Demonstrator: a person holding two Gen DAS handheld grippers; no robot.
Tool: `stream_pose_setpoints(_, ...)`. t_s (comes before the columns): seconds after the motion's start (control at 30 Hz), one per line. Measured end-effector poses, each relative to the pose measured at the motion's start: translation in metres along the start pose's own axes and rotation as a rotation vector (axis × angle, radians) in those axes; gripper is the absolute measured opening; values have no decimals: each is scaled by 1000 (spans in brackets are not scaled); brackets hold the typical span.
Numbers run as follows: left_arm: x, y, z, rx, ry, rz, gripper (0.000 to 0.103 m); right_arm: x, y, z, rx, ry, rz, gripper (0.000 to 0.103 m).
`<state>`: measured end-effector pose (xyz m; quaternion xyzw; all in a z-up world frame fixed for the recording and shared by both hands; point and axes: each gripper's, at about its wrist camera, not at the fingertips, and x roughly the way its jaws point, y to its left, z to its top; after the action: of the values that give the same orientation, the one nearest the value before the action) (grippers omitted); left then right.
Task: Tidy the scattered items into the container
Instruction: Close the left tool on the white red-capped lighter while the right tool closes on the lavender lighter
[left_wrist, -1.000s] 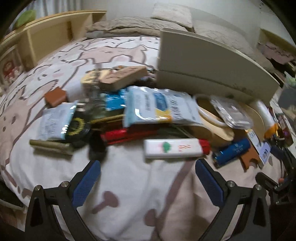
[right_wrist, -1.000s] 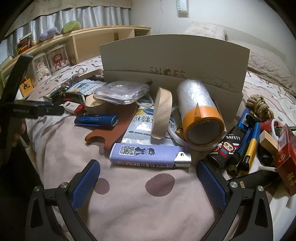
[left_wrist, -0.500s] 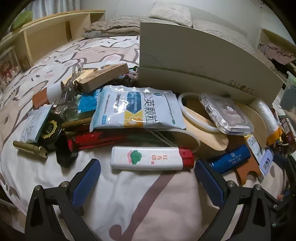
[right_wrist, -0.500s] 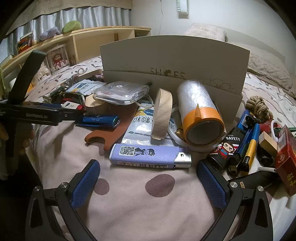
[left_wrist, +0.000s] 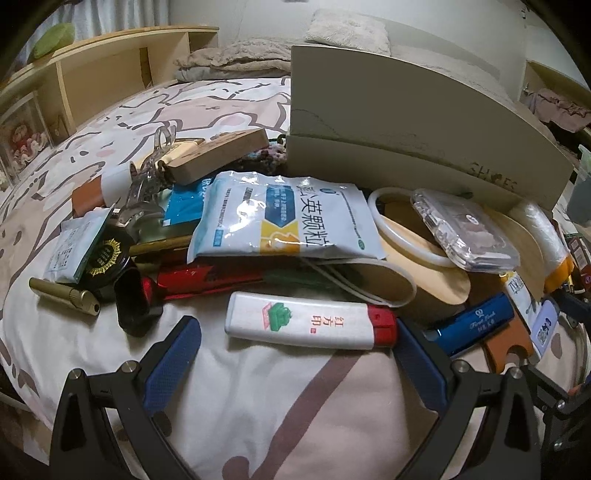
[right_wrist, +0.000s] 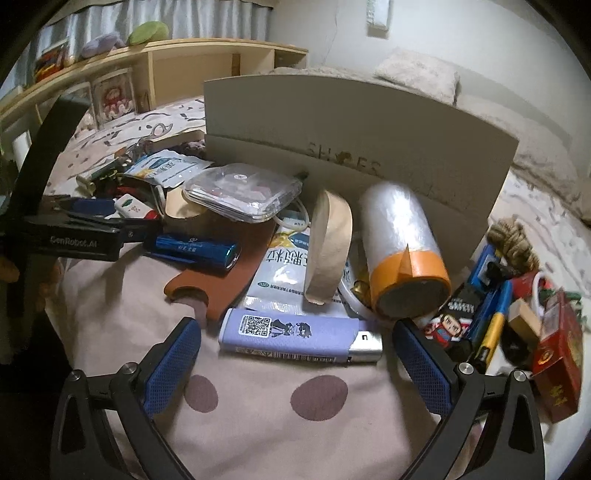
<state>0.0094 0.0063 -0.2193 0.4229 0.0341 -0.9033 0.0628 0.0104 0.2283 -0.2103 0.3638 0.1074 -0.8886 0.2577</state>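
White lighter (left_wrist: 310, 325) now nearer left gripper (left_wrist: 295, 334), jaws wide, purple lighter (right_wrist: 299, 334) unmoved

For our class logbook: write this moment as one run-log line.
left gripper: open, around white lighter | right gripper: open, around purple lighter | shoebox: behind pile | nothing lifted

We're in a bedroom at home: a bed (left_wrist: 229, 110) under a patterned cover fills the frame, pillows (left_wrist: 351, 26) sit at top centre, a wooden shelf unit (right_wrist: 184, 62) with soft toys (right_wrist: 147, 31) runs along the upper left, curtains (right_wrist: 207, 22) hang behind it, and household odds and ends lie scattered on the cover.
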Motion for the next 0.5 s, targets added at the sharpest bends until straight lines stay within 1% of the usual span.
stream_pose_setpoints(0.07, -2, 0, -1, 2, -4, -1, 101, -1, -2, -1, 20, 3, 9, 101)
stream_pose_setpoints(0.23, -5, -1, -2, 1, -7, -10, 95, -5, -3, -2, 54, 1, -7, 88)
stream_pose_setpoints(0.3, -6, -2, -3, 3, -9, -12, 93, -7, -1, -2, 58, -5, -18, 87)
stream_pose_setpoints(0.43, -8, -6, -4, 20, -14, -18, 84, -11, -4, -4, 93, -8, -4, 86)
stream_pose_setpoints(0.5, -9, -8, -4, 28, -16, -17, 84, -12, -5, -4, 106, -7, 4, 86)
